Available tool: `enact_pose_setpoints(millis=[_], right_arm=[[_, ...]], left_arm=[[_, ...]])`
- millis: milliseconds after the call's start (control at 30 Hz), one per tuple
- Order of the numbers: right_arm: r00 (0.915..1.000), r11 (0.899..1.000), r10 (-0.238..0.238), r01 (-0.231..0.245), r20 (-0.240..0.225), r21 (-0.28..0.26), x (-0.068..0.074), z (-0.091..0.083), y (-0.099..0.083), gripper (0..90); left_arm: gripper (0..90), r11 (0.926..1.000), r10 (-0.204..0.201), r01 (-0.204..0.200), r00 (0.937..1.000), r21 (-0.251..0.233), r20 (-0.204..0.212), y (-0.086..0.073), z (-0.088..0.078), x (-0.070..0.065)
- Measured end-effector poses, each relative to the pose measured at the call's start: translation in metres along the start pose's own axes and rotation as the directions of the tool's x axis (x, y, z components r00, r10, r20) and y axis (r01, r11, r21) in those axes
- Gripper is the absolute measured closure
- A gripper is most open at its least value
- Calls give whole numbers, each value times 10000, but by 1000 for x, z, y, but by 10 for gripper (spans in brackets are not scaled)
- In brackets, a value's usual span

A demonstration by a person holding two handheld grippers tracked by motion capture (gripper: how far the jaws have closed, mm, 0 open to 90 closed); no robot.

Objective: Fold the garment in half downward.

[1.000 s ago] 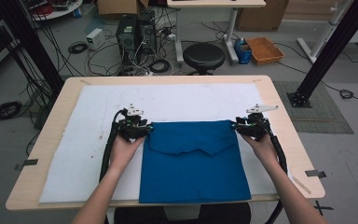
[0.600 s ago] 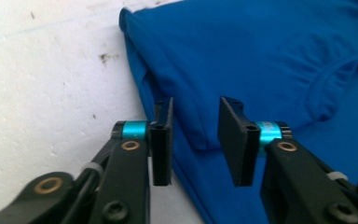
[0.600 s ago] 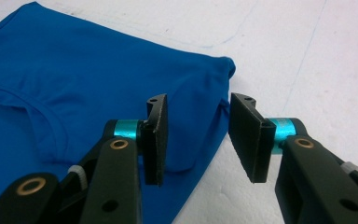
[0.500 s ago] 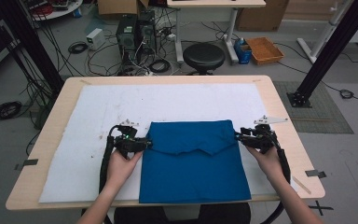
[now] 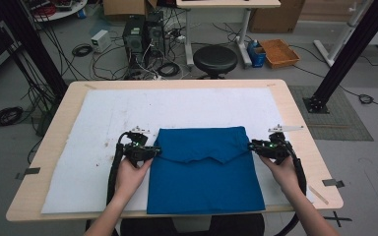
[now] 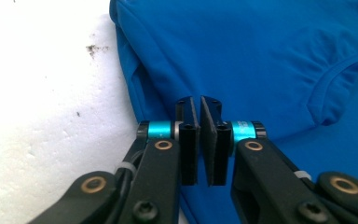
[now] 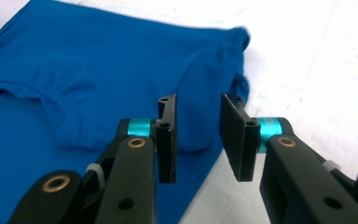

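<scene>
While the shirt (image 5: 204, 172) lay folded at the frame's lower centre, my left jaws (image 6: 200, 135) had just pinched shut on its edge; my right jaws (image 7: 198, 135), narrowing, straddled its other edge.

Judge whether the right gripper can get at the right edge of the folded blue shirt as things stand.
Probably yes: the right gripper sits at the blue shirt with its jaws apart, just been closing, the folded edge between them and nothing in the way.
</scene>
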State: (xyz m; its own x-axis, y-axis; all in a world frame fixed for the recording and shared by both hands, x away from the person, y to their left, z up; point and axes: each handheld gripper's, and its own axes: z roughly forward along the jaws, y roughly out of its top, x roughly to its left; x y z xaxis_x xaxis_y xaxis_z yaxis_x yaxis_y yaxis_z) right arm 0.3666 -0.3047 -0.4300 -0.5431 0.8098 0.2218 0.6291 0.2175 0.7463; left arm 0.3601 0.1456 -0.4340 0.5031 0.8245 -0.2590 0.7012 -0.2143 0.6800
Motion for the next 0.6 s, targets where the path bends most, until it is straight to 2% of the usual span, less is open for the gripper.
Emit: enact_pose_setpoints(millis=[167, 267, 333, 400, 600], right_arm=[[9997, 9983, 249, -252, 60, 522, 0, 11, -3, 683], [9999, 9970, 2, -13, 143, 773, 2, 16, -4, 788], [9995, 9971, -299, 291, 106, 702, 5, 15, -3, 875], [9981, 9969, -612, 608, 68, 493, 8, 12, -2, 895], [9984, 9983, -572, 572, 0, 114, 10, 3, 2, 897]], left_arm=[[874, 9999, 116, -116, 9999, 32, -71, 0, 1, -1], [879, 9998, 179, -179, 9998, -20, -48, 0, 0, -2], [881, 9997, 249, -249, 9997, -64, -22, 1, -1, -2], [882, 9993, 358, -357, 9994, -123, 19, 1, -3, -3], [883, 9988, 368, -362, 9991, -341, 189, 4, -9, -5]])
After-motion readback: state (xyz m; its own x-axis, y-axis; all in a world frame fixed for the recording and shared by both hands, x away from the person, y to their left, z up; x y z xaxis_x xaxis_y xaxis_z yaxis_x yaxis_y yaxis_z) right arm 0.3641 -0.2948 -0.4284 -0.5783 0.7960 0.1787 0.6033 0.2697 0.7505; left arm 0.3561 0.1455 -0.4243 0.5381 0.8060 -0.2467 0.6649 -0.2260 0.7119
